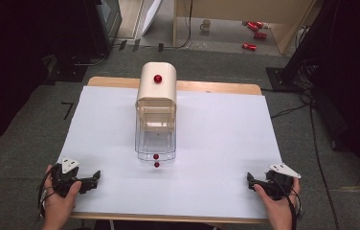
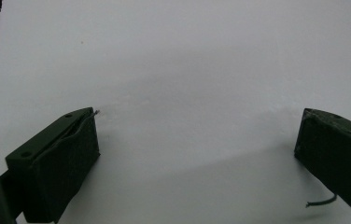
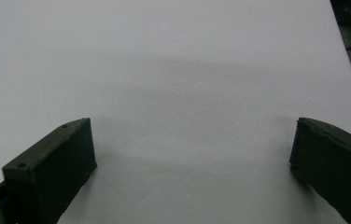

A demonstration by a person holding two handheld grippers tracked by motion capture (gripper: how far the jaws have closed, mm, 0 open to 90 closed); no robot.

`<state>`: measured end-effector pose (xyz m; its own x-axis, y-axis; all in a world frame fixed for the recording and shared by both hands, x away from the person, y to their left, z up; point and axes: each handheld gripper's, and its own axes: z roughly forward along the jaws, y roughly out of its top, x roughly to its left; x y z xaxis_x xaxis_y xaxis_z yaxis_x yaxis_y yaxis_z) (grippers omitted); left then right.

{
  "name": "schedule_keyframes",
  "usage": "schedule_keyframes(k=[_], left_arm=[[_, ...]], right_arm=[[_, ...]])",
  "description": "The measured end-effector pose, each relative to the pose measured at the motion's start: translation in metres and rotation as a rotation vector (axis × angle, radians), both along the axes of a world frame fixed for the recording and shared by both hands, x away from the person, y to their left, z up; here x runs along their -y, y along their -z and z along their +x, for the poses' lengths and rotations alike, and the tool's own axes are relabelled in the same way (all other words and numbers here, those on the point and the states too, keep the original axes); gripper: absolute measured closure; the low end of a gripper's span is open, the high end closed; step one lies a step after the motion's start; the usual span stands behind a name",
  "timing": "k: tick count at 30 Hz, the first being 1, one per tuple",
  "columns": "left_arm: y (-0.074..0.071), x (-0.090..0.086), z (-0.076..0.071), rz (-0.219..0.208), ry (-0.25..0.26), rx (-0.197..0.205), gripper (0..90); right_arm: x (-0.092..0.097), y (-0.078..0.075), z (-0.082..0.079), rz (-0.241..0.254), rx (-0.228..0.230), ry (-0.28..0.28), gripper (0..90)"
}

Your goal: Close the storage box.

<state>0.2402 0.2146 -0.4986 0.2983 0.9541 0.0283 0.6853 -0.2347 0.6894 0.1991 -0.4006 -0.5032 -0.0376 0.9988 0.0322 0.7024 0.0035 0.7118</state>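
a: holding left gripper [image 1: 91, 181] and right gripper [image 1: 253, 181] at the near corners of the white sheet [image 1: 216, 143], jaws apart, nothing between them.

b: box [image 1: 156, 112] stands mid-table, well apart from both, its clear drawer [image 1: 155, 146] facing us.

a: we'd judge one gripper should brace the body while the other takes the red knob [image 1: 156, 156] squarely.

A cream bread box [image 1: 156, 86] with a red knob stands at the tabletop's far middle; its clear drawer [image 1: 155, 143] (two small red knobs at front) sits pulled out toward the person.
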Motion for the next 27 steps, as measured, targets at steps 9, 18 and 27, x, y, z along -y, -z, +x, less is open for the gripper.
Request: schedule_keyframes(k=[9,18,27], left_arm=[[0.000,0.000,0.000,0.000,0.000,0.000,0.0],[0.000,0.000,0.000,0.000,0.000,0.000,0.0],[0.000,0.000,0.000,0.000,0.000,0.000,0.0]], right_arm=[[-0.018,-0.012,-0.004,0.026,0.042,0.007,1.7],[-0.051,-0.028,-0.002,0.025,0.066,-0.044,5.6],[-0.081,-0.045,-0.002,0.064,0.105,-0.087,7.5]])
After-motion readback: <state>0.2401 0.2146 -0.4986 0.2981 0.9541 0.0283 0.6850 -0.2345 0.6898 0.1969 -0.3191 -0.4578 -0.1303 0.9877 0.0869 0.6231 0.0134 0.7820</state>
